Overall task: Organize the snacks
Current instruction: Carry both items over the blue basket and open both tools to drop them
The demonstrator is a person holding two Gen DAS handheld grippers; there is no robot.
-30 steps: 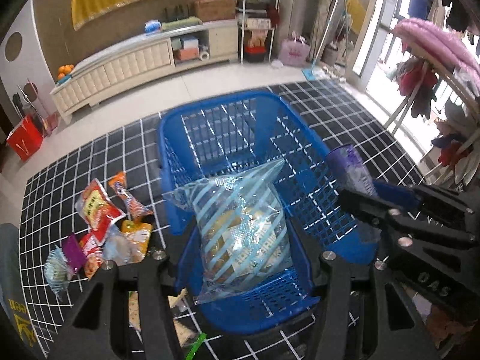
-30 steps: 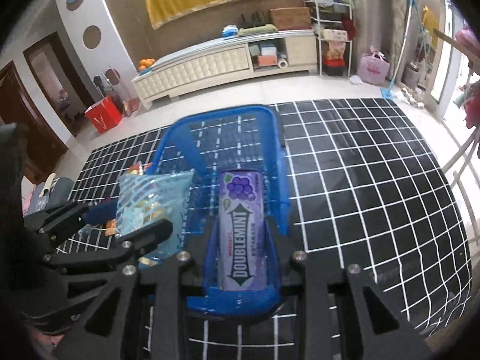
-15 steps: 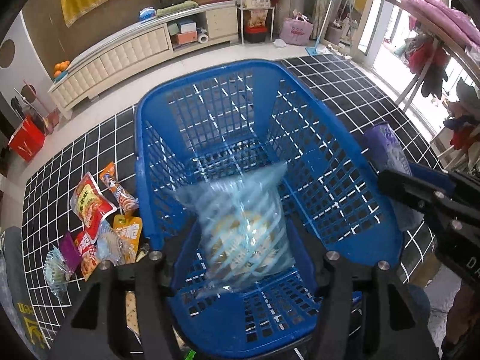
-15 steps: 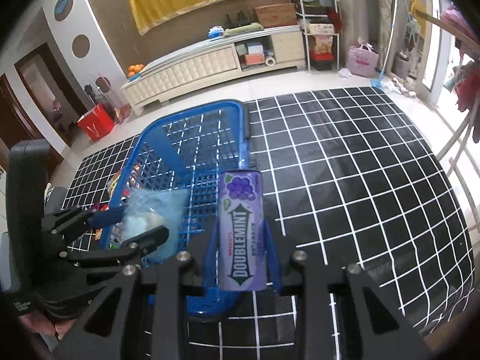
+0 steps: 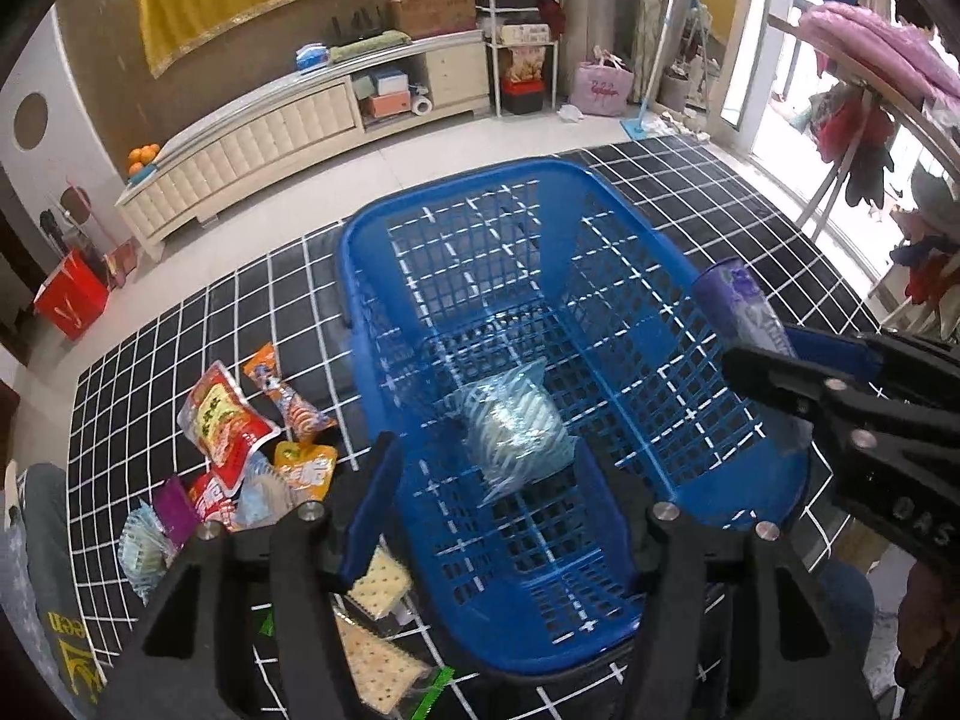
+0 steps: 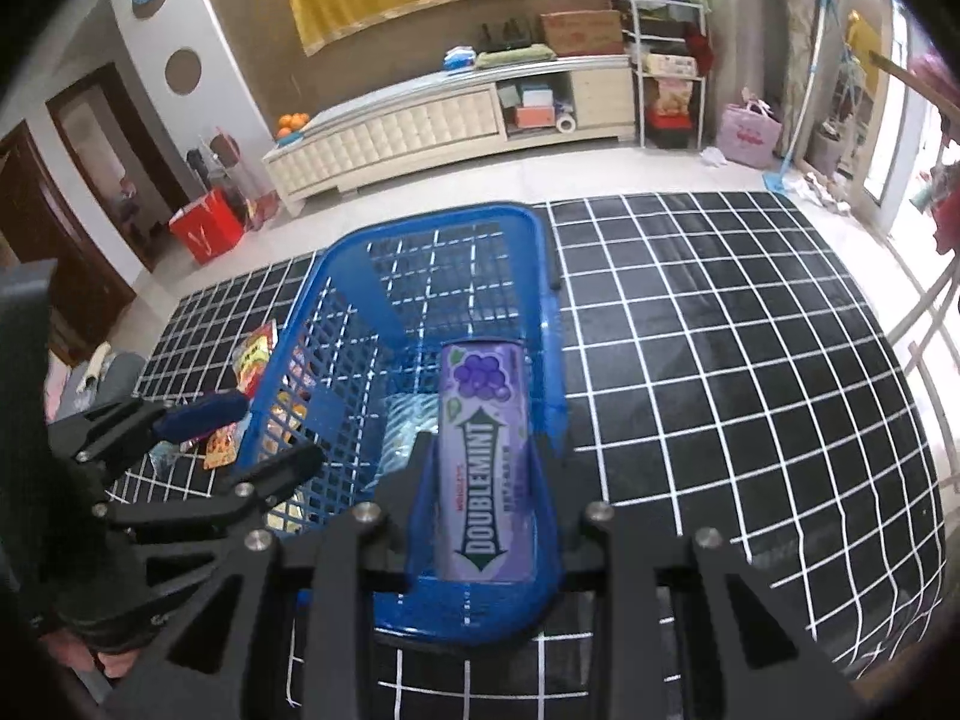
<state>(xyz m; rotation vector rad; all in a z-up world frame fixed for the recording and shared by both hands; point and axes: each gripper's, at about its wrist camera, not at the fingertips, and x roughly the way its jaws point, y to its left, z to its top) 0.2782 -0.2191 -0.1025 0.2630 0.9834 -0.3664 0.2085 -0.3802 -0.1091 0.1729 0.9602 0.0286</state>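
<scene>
Above the blue basket's (image 6: 543, 276) right rim, your right gripper (image 6: 483, 468) clamps the Doublemint pack (image 6: 485, 456), long axis pointing away along the fingers, while your left gripper (image 5: 480, 492) hangs open over the striped bag (image 5: 516, 429) lying inside.

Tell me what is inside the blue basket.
One striped clear snack bag lies on the blue basket floor. The near right corner is hidden by the right tool and its Doublemint pack.
</scene>
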